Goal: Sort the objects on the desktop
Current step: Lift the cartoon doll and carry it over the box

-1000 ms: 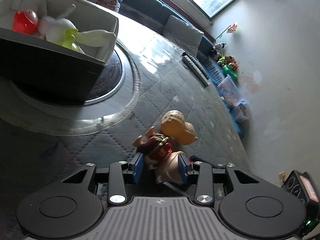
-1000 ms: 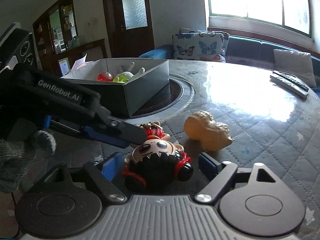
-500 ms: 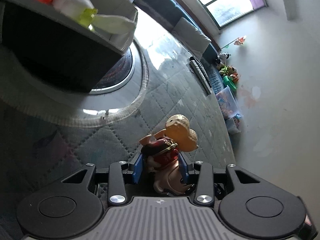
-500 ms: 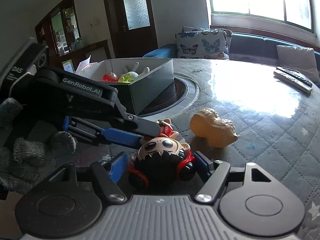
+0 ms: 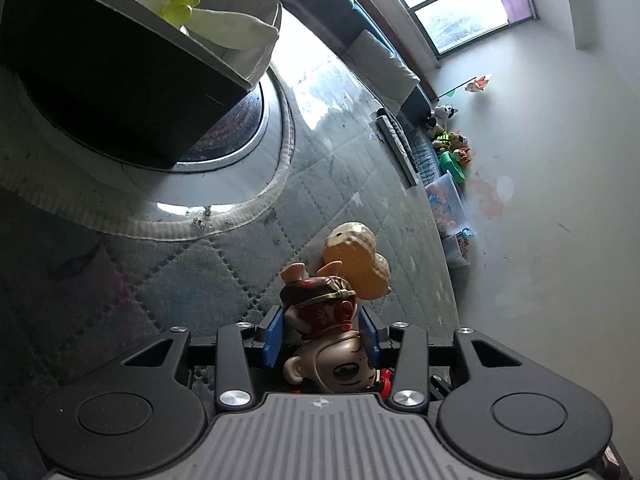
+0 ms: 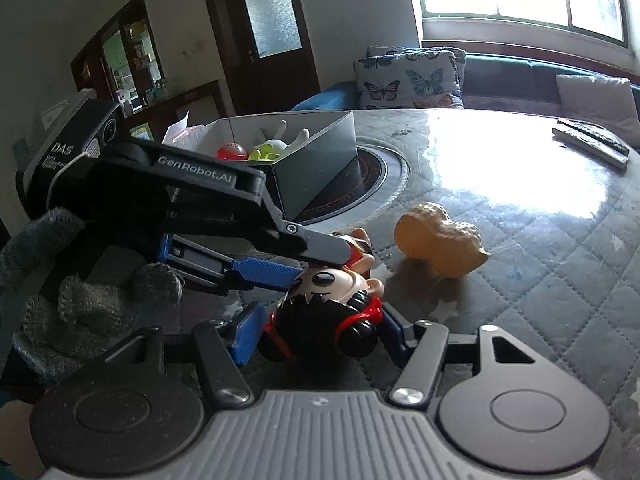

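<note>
A cartoon doll figure (image 5: 324,320) with a black-haired head and red outfit is between both grippers. My left gripper (image 5: 322,330) is shut on its body and holds it just above the table. In the right wrist view the doll's head (image 6: 324,316) sits between the blue pads of my right gripper (image 6: 320,338), which stands close around the head. The left gripper (image 6: 304,256) reaches in from the left there. A yellow peanut toy (image 6: 438,240) lies on the quilted table cover just beyond the doll; it also shows in the left wrist view (image 5: 356,256).
A grey sorting box (image 6: 316,160) holding a red toy, a green toy and a white plush stands on the round turntable (image 5: 276,148) at the back left. Remote controls (image 6: 592,144) lie at the far right of the table. Sofa cushions lie behind.
The left gripper has lifted and tilted with the doll in it, coming nearer the box. The right gripper's jaws have narrowed around the doll's head.
</note>
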The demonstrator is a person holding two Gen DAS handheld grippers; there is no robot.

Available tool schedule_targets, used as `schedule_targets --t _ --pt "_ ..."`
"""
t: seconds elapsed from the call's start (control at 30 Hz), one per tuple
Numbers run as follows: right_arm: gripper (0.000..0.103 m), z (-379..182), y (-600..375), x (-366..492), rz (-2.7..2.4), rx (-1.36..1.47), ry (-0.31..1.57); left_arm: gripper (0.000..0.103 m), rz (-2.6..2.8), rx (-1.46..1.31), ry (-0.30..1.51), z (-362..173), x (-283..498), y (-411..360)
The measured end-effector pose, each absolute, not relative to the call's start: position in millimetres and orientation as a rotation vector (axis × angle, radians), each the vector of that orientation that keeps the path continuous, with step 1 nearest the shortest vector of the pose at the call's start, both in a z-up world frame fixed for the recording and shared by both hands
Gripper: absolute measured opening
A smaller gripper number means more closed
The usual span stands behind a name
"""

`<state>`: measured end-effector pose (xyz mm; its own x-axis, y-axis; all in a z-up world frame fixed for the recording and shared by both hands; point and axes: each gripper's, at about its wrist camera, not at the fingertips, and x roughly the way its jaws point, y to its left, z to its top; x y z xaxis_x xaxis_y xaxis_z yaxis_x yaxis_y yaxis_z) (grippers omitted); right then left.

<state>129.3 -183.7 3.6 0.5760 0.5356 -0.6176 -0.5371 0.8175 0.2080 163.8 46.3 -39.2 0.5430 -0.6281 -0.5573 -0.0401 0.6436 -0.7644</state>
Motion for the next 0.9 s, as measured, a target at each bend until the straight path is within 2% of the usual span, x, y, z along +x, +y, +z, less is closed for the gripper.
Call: schedule_targets --t 0.23,0.5,0.73,0.9 --pt "0.062 15 -177 121 0.642 -0.006 0.699 0.04 -0.407 -0.811 0.908 -23 151 58" --pt "0.062 60 -144 129 0.725 -0.039 0.562 0.04 -0.366 -0.763 0.736 37 142 98" --pt "0.062 88 -84 170 0.808 -0.043 0.481 0.04 -0.295 -0.764 0.707 48 177 149" --pt "0.062 89 -42 209 0.835 -0.021 0.506 0.04 -0.245 -0.765 0.686 55 203 186"
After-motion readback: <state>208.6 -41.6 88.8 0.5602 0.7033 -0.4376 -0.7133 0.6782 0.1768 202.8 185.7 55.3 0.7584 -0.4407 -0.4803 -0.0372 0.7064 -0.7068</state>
